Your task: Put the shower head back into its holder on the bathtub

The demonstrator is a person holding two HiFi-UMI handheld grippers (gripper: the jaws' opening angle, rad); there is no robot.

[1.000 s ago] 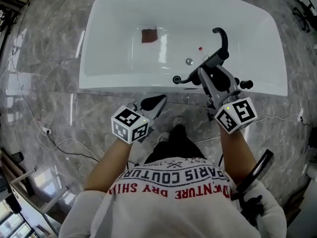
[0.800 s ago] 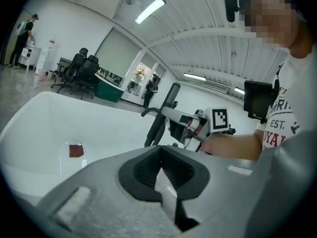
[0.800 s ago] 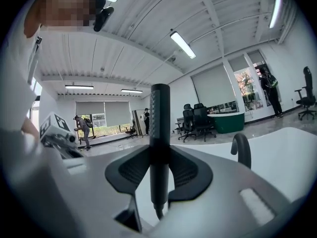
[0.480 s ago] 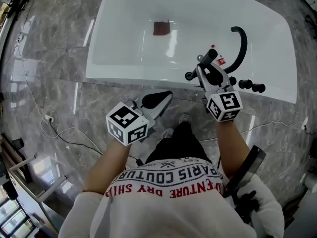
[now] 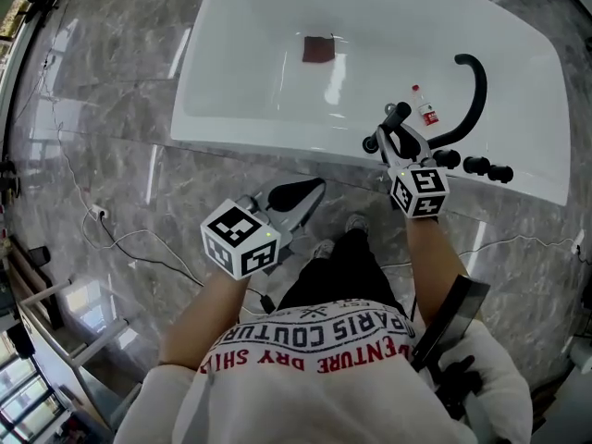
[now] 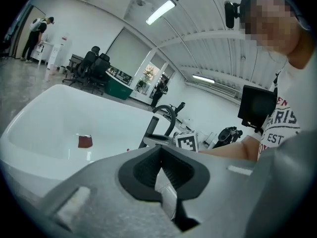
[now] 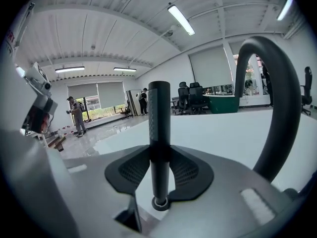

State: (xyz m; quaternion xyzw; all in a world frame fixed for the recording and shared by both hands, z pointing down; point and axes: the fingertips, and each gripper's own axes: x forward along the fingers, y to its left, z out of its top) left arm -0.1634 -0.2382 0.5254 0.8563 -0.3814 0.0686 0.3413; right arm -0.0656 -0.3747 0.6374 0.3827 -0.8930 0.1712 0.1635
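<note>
The shower head (image 7: 159,128) was pinched upright in the right tool (image 7: 159,171), at 9 o'clock of the spout (image 5: 474,91), ready for reseating; the left tool (image 6: 159,175) was pressed together, empty.

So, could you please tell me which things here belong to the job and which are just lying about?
For the job: shower head, clamped in the right claw; bathtub; black fittings on its rim.
Lying about: dark red square and small bottle in the tub; floor cables.
</note>
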